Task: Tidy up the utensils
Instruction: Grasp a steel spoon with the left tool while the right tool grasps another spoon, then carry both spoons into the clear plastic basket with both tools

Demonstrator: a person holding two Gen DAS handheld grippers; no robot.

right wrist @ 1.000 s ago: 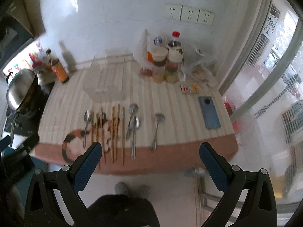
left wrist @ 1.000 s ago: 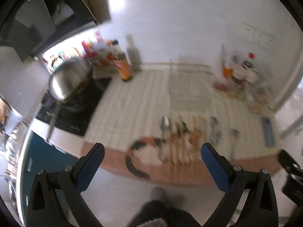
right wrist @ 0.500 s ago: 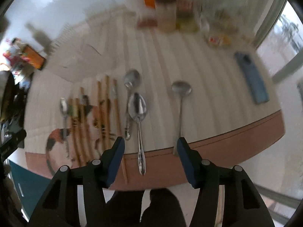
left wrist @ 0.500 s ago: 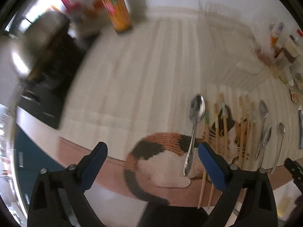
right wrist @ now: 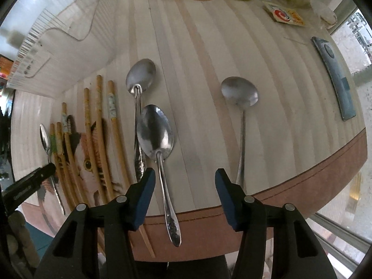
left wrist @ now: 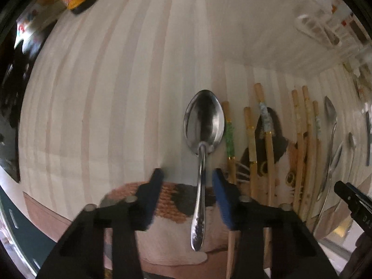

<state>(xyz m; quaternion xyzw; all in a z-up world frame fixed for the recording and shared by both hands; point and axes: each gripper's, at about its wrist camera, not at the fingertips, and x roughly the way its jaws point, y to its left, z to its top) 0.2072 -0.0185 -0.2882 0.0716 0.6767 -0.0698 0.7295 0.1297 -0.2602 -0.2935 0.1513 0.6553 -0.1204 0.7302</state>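
Jaws of the left gripper (left wrist: 186, 181) have just been closing and stand narrow astride the handle of a spoon (left wrist: 204, 125), a gap showing on each side, so nothing is gripped yet. The right gripper (right wrist: 183, 181) has also been closing, to a middling width; a second spoon (right wrist: 155, 133) has its handle just inside the left pad, untouched as far as I can tell. Both point straight down, so the step looks like a paired pick-up: each must close fully on its handle, the right one first shifting left to centre it. Chopsticks (left wrist: 267, 144) lie in a row between the two spoons, over a cat mat (left wrist: 167, 200) at the near edge. A round ladle (right wrist: 239, 90) lies right, a phone (right wrist: 337, 79) farther right. On the striped counter (left wrist: 116, 81), a clear rack (right wrist: 53, 53) stands far left in the right view, jars along the far wall.
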